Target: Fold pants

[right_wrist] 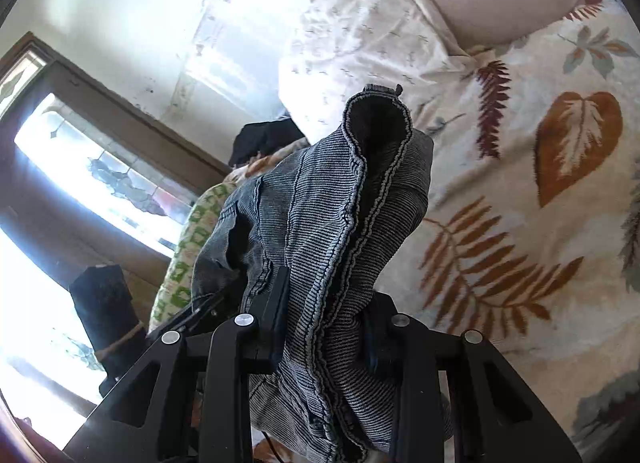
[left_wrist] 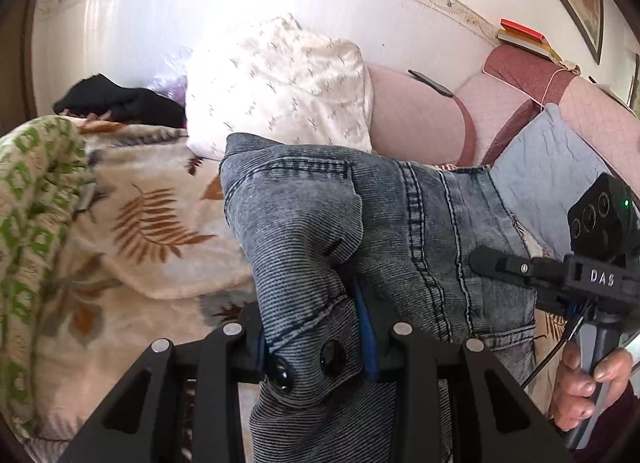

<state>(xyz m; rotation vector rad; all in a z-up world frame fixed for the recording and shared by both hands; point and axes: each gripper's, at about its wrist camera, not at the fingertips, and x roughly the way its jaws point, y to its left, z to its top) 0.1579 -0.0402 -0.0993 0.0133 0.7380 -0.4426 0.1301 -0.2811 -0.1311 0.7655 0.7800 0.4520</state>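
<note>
The pants [left_wrist: 400, 231] are grey-blue washed jeans, lifted above a leaf-print bedspread [left_wrist: 152, 231]. My left gripper [left_wrist: 316, 327] is shut on the waistband end, where two dark buttons show between its blue pads. At the right edge of the left wrist view, my right gripper [left_wrist: 500, 267] pinches the jeans' far side, with a hand [left_wrist: 588, 387] on its handle. In the right wrist view my right gripper [right_wrist: 324, 323] is shut on a bunched fold of the jeans [right_wrist: 340, 199], whose seamed edge stands up in front of the lens.
A white patterned pillow [left_wrist: 280, 83] and pink cushions [left_wrist: 420, 111] lie at the bed's head, with a light blue cloth [left_wrist: 548, 171] to the right. Black clothing [left_wrist: 120, 99] and a green-white quilt [left_wrist: 32, 203] sit at the left. A window [right_wrist: 100, 183] is beside the bed.
</note>
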